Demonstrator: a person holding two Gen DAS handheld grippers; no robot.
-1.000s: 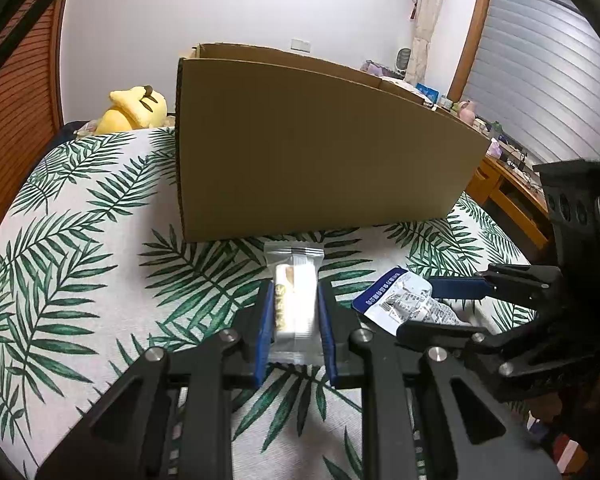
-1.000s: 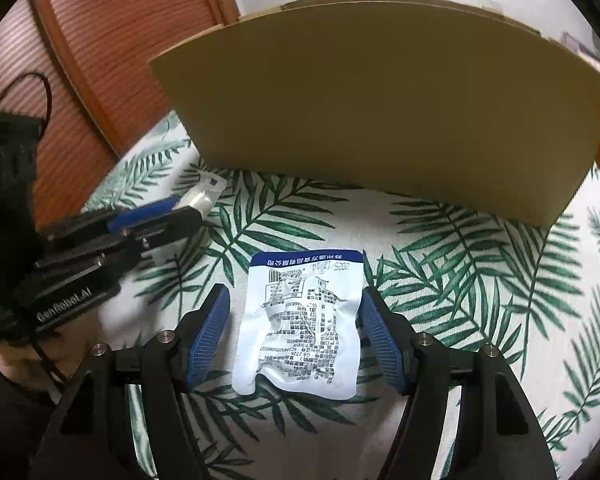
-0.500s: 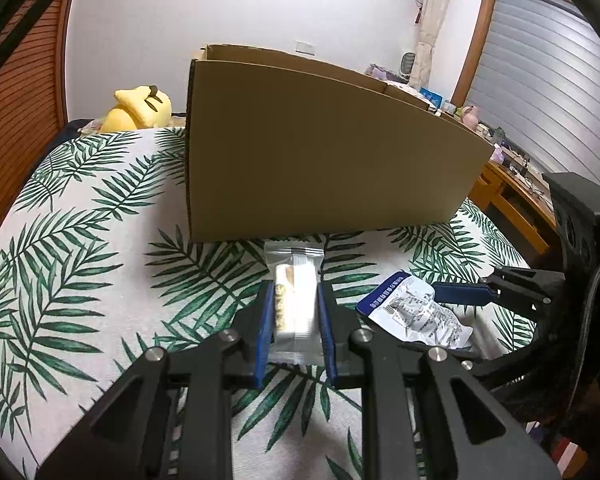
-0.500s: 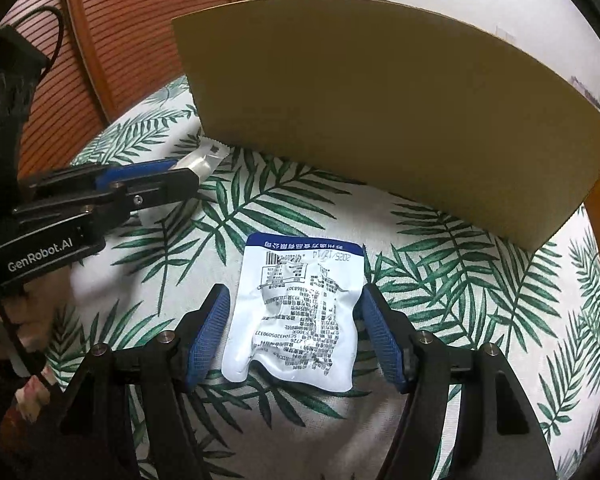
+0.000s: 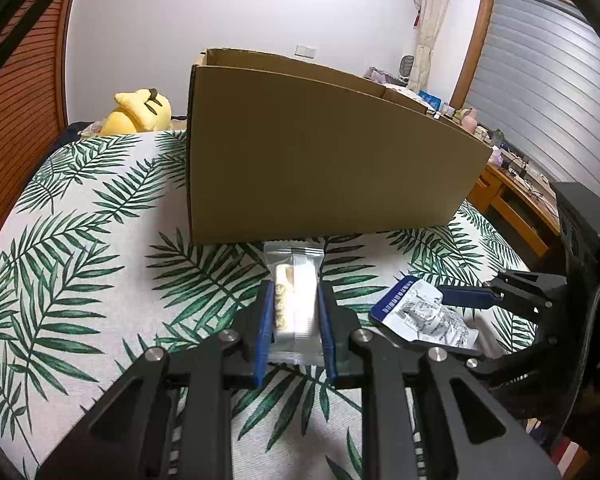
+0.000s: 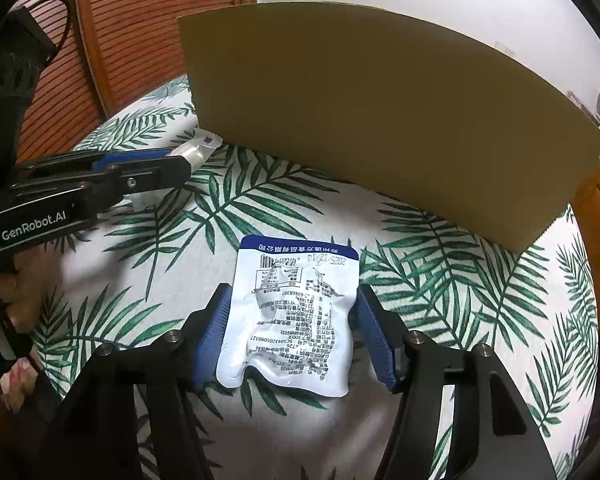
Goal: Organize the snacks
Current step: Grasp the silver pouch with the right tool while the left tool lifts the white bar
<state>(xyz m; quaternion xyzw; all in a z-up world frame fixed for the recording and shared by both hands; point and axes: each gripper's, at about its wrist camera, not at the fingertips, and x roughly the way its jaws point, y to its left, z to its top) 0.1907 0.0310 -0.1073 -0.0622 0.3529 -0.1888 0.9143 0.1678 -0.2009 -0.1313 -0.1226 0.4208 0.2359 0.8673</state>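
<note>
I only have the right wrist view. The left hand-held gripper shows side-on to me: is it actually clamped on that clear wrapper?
Observer: Yes. In the left wrist view the left hand-held gripper has both blue pads pressed on the long sides of the clear-wrapped snack bar.
Operator: Is the cardboard box open on top? I see just one wall.
Observer: Open. The left wrist view shows the cardboard box with its rim and a strip of inner wall; what is inside is hidden.
Operator: Anything behind it?
Observer: A yellow plush toy lies beyond its left corner.
</note>
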